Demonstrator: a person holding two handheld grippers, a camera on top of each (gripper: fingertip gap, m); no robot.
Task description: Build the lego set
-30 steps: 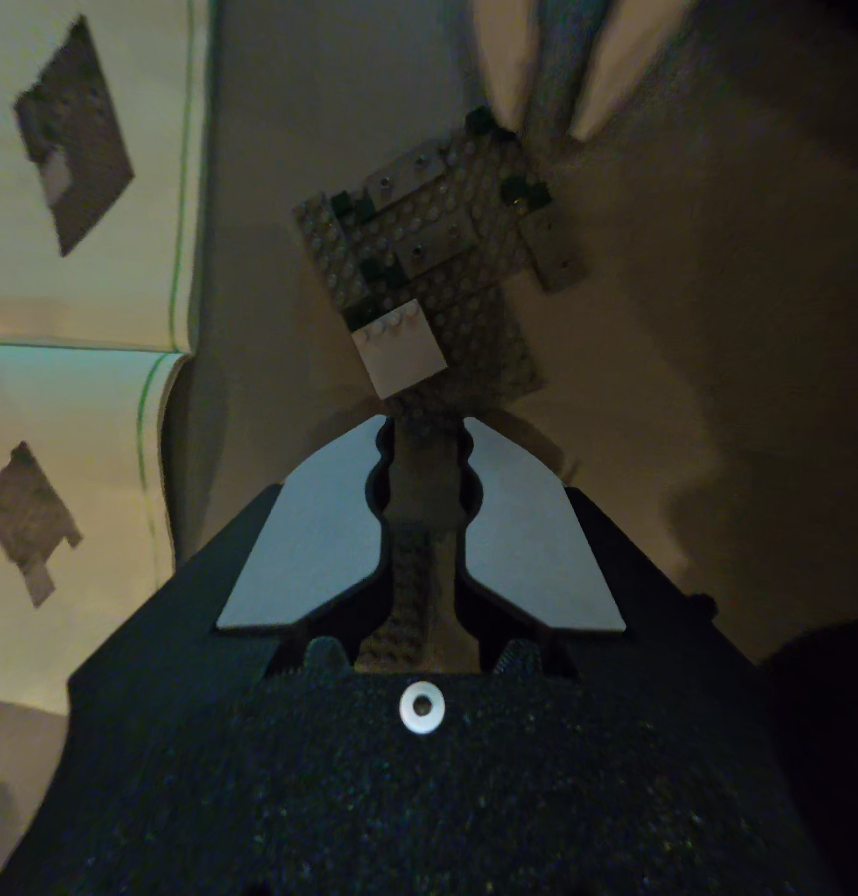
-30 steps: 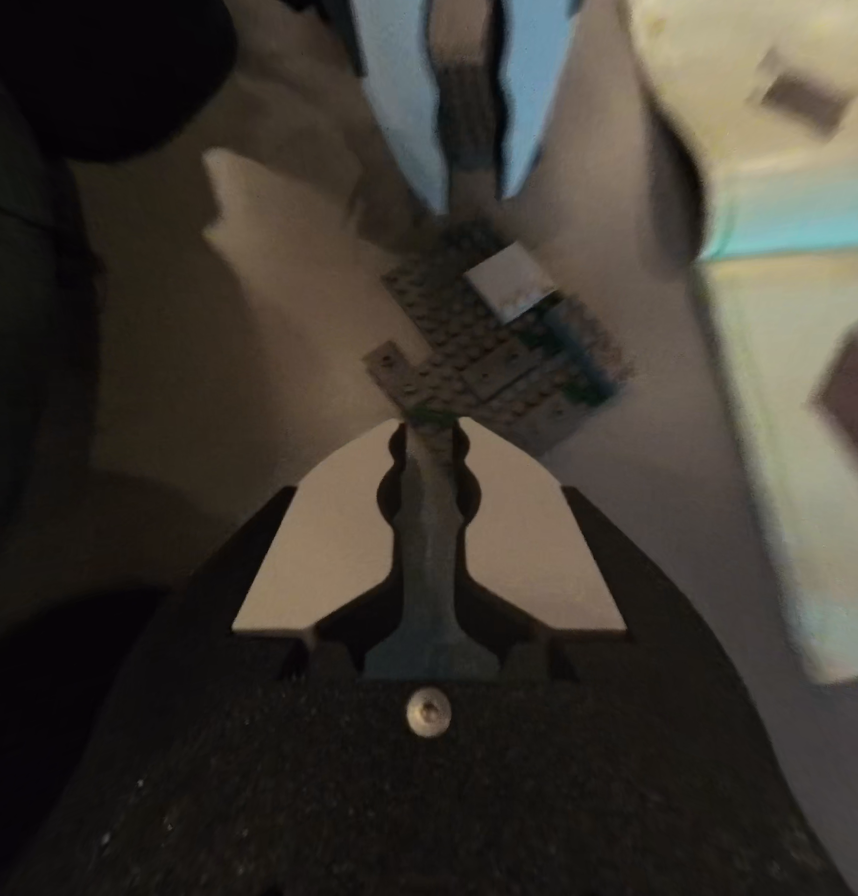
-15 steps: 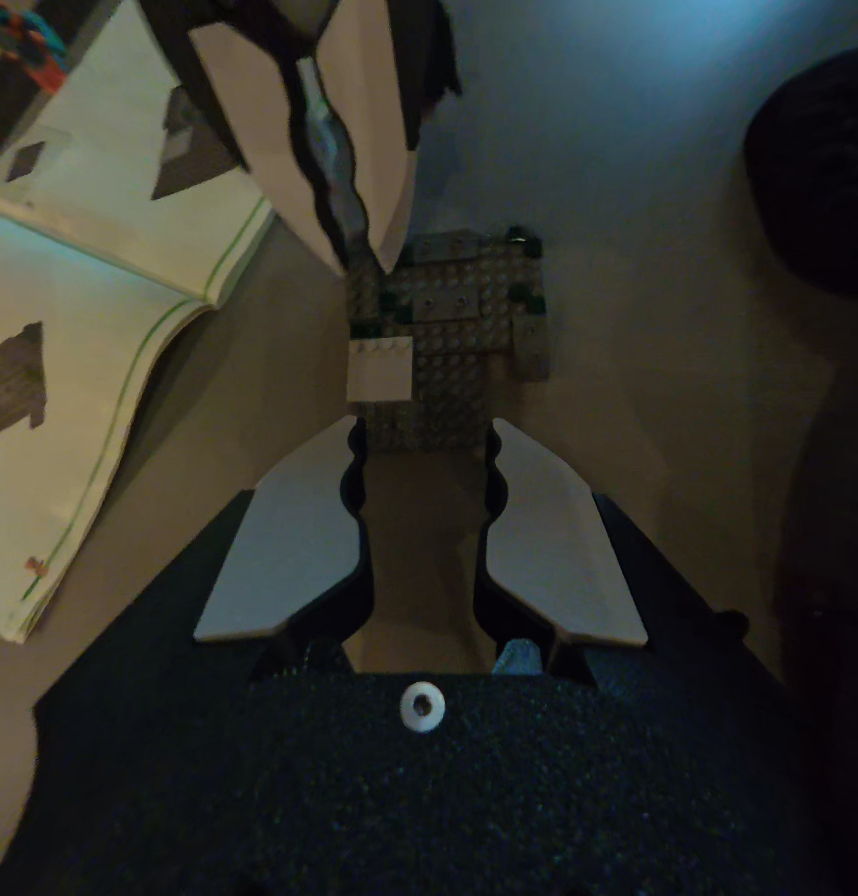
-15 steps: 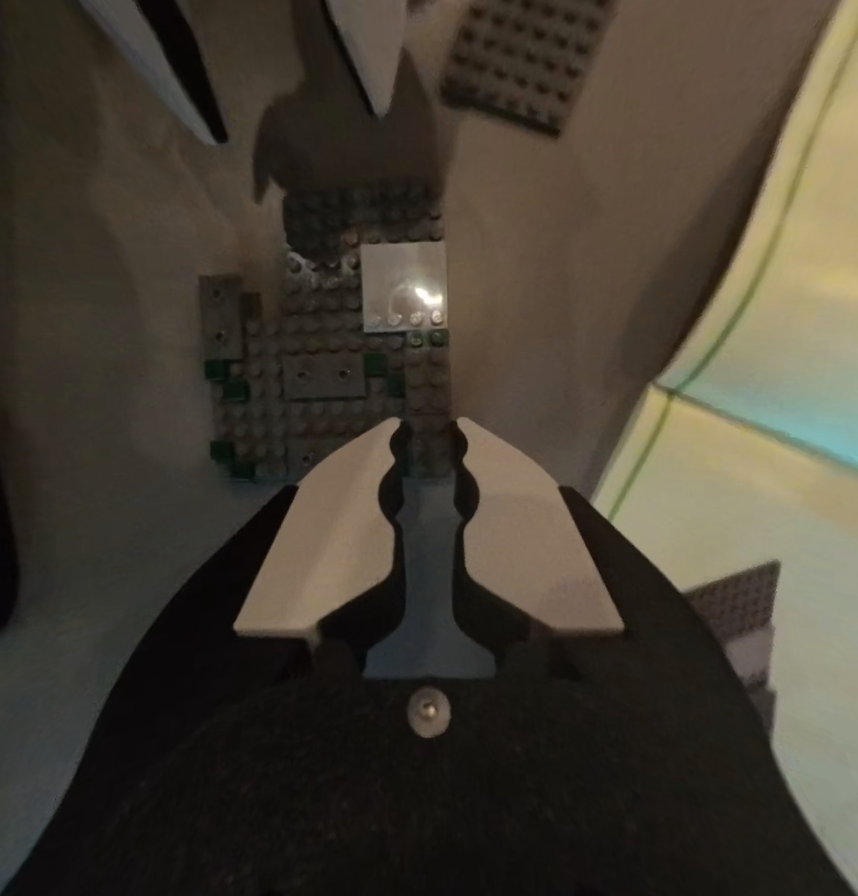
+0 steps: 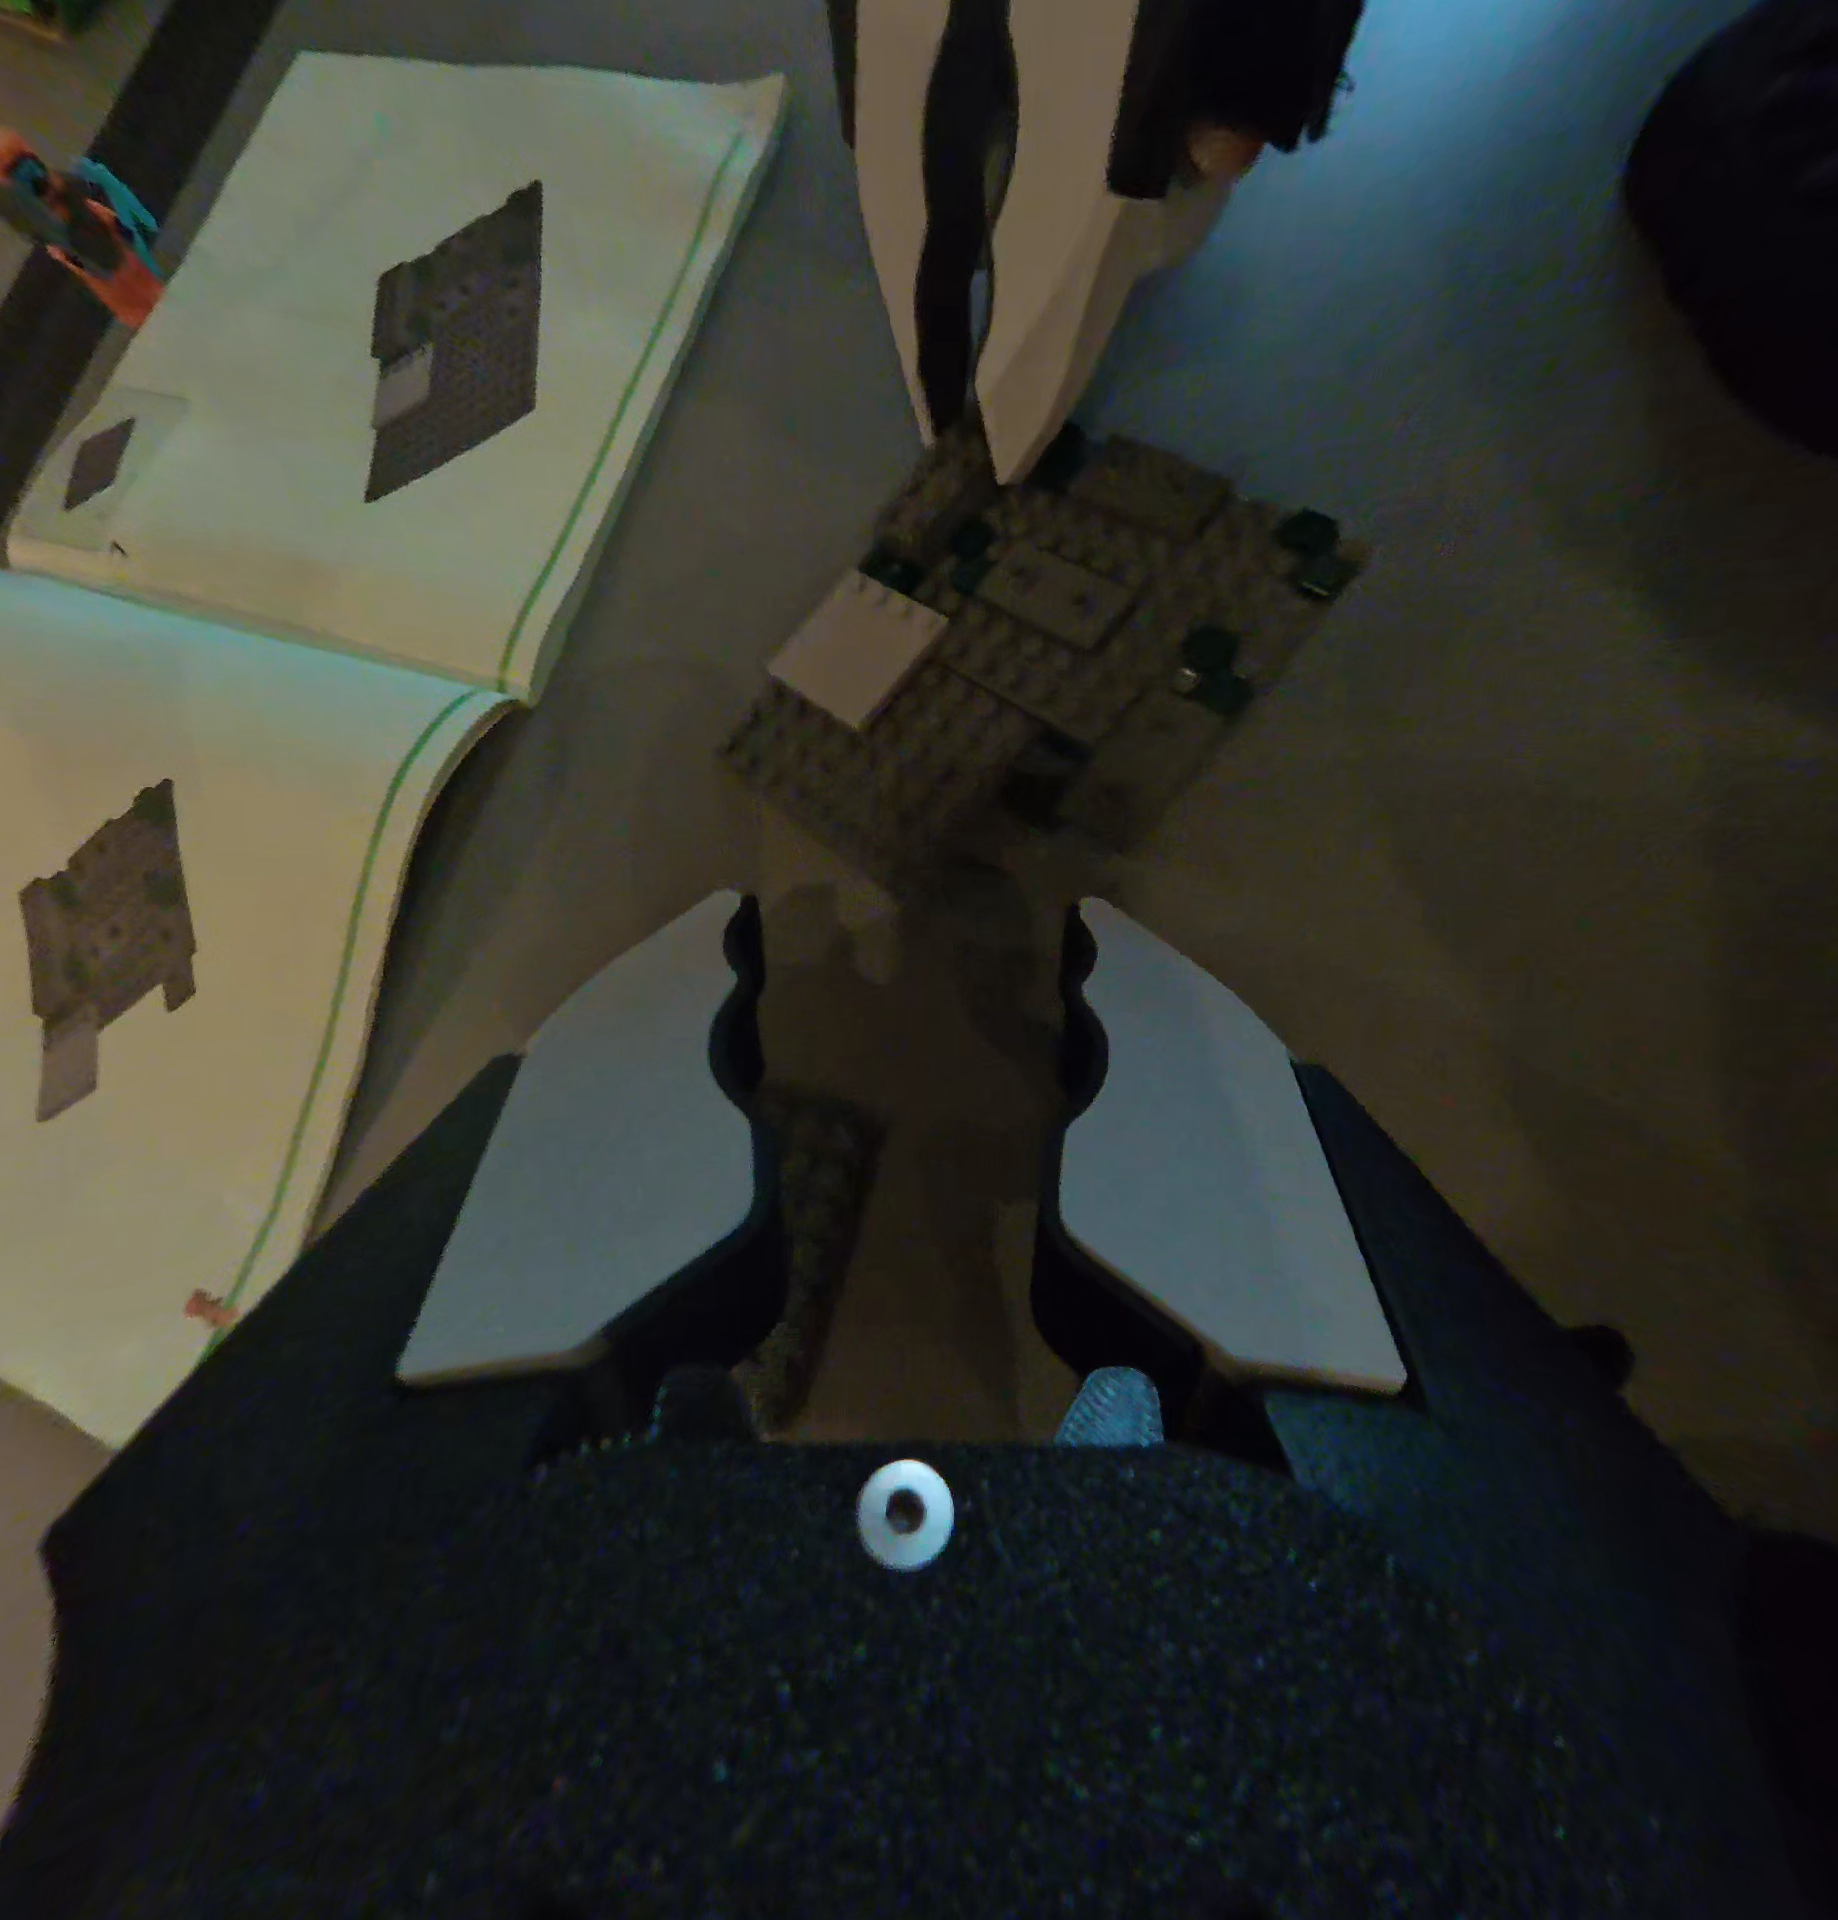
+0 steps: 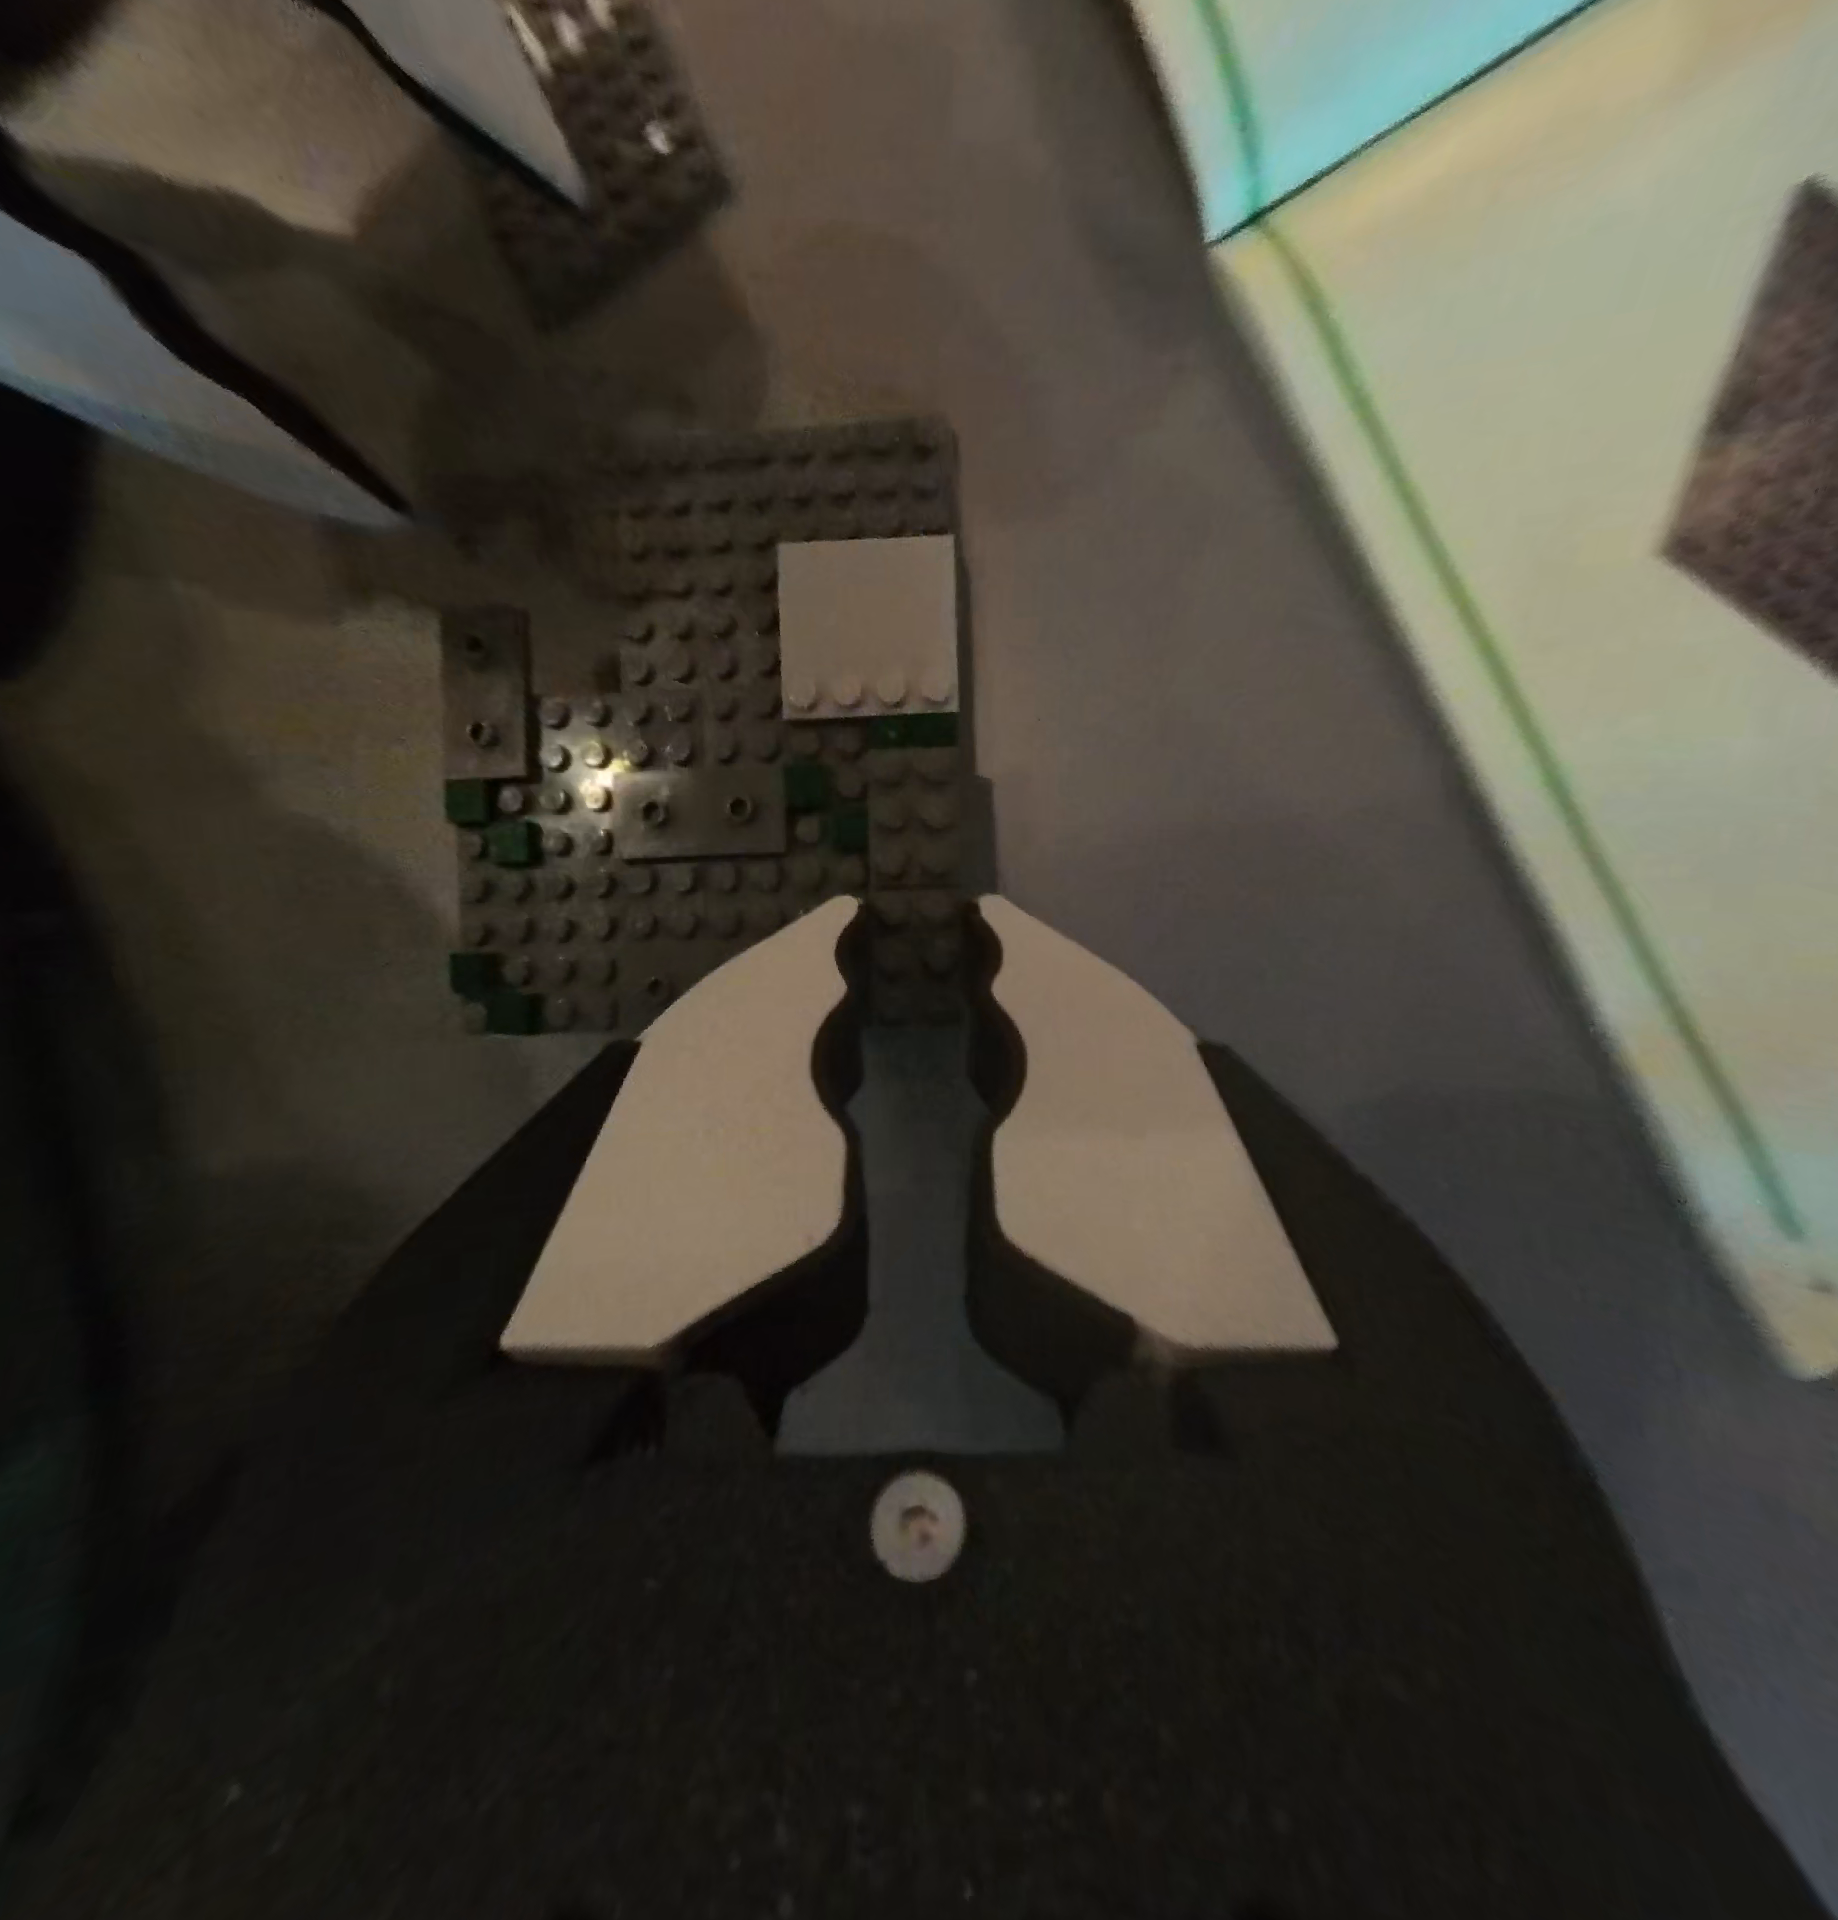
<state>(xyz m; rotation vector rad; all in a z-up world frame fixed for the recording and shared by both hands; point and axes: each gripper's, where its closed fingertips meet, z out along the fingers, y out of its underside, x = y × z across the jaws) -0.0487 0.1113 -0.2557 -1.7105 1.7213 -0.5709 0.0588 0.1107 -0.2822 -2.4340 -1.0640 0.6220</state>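
Placement step: your right gripper (image 6: 920,904) is clamping a grey plate (image 6: 915,831) over the build (image 6: 707,727); left gripper (image 5: 910,904) gaping, empty. Next: align studs, press.

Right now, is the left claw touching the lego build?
Apart. The right wrist view shows a strip of bare table between the open left claw and the grey lego build.

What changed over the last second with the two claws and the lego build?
The left claw opened wider, gripping nothing. The right claw moved in, bringing its small grey plate over the build edge beside the white tile. Unchanged: the right claw stays shut on that plate, the loose grey plate lies on the table by the left claw, the booklet lies open.
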